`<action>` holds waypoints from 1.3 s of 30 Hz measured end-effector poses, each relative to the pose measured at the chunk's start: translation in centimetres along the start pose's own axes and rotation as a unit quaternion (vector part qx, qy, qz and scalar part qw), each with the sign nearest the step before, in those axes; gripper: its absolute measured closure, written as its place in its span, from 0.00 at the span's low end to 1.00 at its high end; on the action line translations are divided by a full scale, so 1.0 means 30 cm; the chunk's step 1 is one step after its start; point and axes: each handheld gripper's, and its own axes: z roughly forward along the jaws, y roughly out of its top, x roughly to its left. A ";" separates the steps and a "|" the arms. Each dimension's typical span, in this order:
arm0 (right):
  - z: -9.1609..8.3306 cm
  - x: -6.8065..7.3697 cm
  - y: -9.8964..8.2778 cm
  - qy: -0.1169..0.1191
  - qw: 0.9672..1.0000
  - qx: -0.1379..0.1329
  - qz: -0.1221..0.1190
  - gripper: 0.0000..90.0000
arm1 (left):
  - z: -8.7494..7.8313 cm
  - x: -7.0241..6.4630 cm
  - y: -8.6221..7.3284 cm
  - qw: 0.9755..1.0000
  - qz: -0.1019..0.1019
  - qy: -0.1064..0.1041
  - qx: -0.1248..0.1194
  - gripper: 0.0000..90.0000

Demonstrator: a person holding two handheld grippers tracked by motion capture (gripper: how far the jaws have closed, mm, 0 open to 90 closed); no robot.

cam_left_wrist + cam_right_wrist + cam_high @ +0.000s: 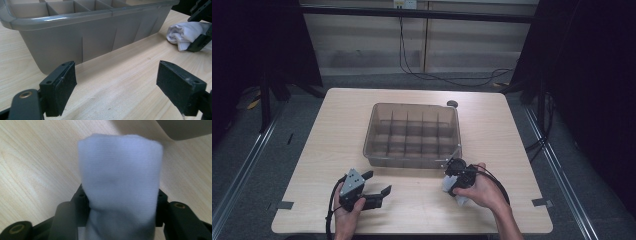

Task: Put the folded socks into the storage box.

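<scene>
so the right gripper [455, 176] sits at the near right of the table [342, 130], just off the near right corner of the bin [414, 162], and its jaws are clamped on a rolled-up white sock [120, 182]. in the right gripper view the sock sits squeezed between the two black jaws, one on each side of it, and pokes out past them over the light wood. in the left gripper view the same sock [186, 33] shows off to the right, lying on the tabletop with the other gripper's black jaws on it, close to the bin's end wall. the person's right hand [479, 189] wraps the gripper body from the near side, with the cable looping round behind it. the left gripper [377, 183] is over at the near left, well apart from the sock, jaws wide apart with bare wood between the pads [65, 83]. it points across toward the right side, with the bin's near wall just in front of it. the bin [75, 37] is a grey see-through tray split into lots of little compartments, sitting mid-table. a small dark round thing [452, 103] lies on the table just past the bin's far right corner; can't tell what it is.
</scene>
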 end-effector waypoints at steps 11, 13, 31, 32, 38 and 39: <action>-0.004 -0.019 0.012 -0.014 0.999 0.011 0.043 0.65 | -0.002 -0.002 -0.001 1.000 0.000 0.001 -0.003 0.18; -0.004 -0.019 0.008 -0.015 0.999 0.005 0.050 0.66 | -0.002 -0.001 -0.001 1.000 -0.001 0.000 -0.002 0.18; -0.056 -0.039 -0.041 0.011 0.997 -0.030 0.072 0.67 | -0.003 0.001 -0.001 1.000 -0.004 -0.003 -0.004 0.18; -0.059 -0.040 -0.040 0.012 0.997 -0.031 0.065 0.67 | -0.003 0.001 -0.001 1.000 -0.004 -0.002 -0.004 0.18; -0.094 -0.032 -0.037 0.014 0.997 -0.042 0.064 0.67 | -0.002 0.002 -0.001 1.000 -0.005 -0.004 -0.004 0.18; -0.099 -0.032 -0.037 0.014 0.997 -0.048 0.062 0.67 | -0.002 0.002 -0.001 1.000 -0.004 -0.004 -0.004 0.18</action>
